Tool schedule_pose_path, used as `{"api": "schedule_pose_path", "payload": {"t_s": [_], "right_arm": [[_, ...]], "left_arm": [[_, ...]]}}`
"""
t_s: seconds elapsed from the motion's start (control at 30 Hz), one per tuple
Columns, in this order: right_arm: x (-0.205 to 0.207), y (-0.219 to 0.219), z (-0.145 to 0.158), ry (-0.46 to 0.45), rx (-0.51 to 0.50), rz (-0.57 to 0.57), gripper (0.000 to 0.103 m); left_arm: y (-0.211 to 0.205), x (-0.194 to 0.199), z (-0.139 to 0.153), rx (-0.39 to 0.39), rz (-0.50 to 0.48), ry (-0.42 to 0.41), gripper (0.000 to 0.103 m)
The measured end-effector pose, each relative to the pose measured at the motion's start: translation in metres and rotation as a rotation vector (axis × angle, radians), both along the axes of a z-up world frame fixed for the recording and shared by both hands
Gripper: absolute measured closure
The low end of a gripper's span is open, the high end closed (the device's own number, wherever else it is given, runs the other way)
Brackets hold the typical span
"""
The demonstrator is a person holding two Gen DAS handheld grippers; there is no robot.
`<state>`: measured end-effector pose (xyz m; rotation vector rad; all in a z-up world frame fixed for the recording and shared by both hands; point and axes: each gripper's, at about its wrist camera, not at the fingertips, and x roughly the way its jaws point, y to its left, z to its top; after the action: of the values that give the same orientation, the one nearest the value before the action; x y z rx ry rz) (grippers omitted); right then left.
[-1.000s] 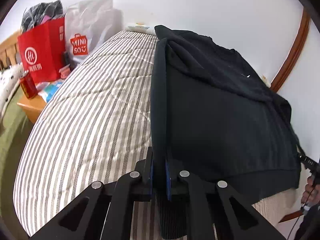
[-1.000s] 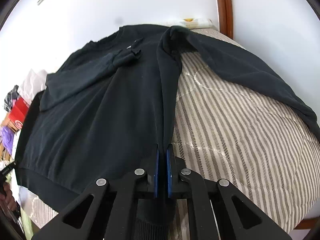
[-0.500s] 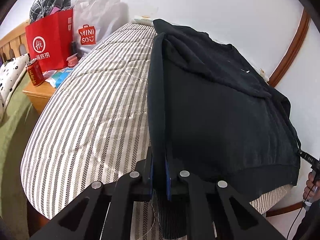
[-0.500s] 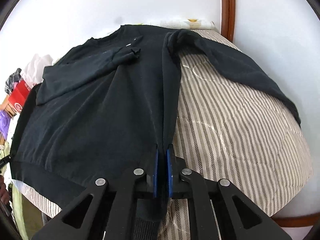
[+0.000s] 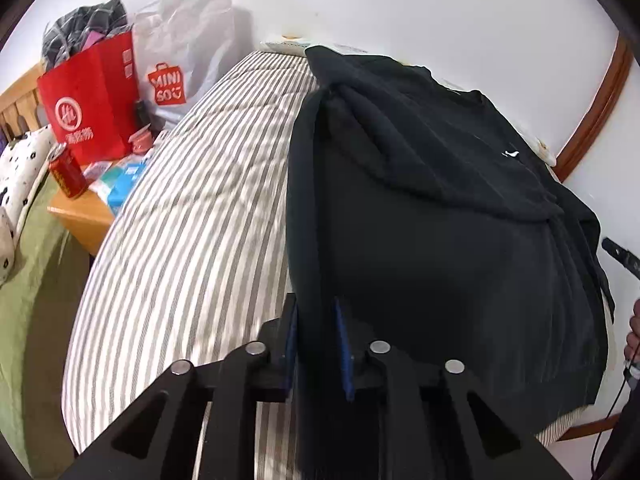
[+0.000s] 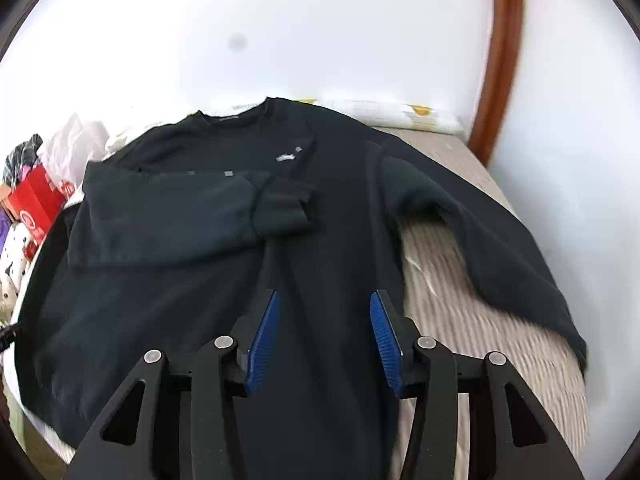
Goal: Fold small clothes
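I'm letting go after squaring the black sweatshirt [image 6: 224, 280] flat on the striped bed [image 5: 192, 232]; right gripper [image 6: 324, 336] jaws opening, apart over cloth; left gripper [image 5: 316, 344] jaws opening, hem edge loose between them; next, I'd say, fold in the spread sleeve [image 6: 500, 248].

Left gripper [image 5: 316, 340] angled steeply down, jaws opening a little, dark cloth between the blue pads [image 5: 343, 356], right gripper [image 6: 324, 336] angled down, jaws opening wide, pads clear of the cloth, a hand [image 5: 634, 334] at the left view's right edge
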<state>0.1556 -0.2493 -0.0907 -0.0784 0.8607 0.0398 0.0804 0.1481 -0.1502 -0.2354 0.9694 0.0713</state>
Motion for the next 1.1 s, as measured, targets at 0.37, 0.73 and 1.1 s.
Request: {"api": "schedule_pose_path", "payload": {"t_s": [0.37,0.73,1.1], "right_arm": [[0.127,0.022,-0.046,0.125,0.109,-0.030,0.049],[0.177,0.036,-0.079,0.145,0.172,-0.031,0.079],[0.171,-0.004,-0.019,-0.092,0.196,-0.098,0.092]], "left_arm": [[0.004,0.079,0.000,0.030,0.016,-0.001,0.065],[0.018,0.145,-0.009,0.093,0.057,-0.017,0.065],[0.032,0.166,-0.015,0.020,0.110,-0.035,0.095]]}}
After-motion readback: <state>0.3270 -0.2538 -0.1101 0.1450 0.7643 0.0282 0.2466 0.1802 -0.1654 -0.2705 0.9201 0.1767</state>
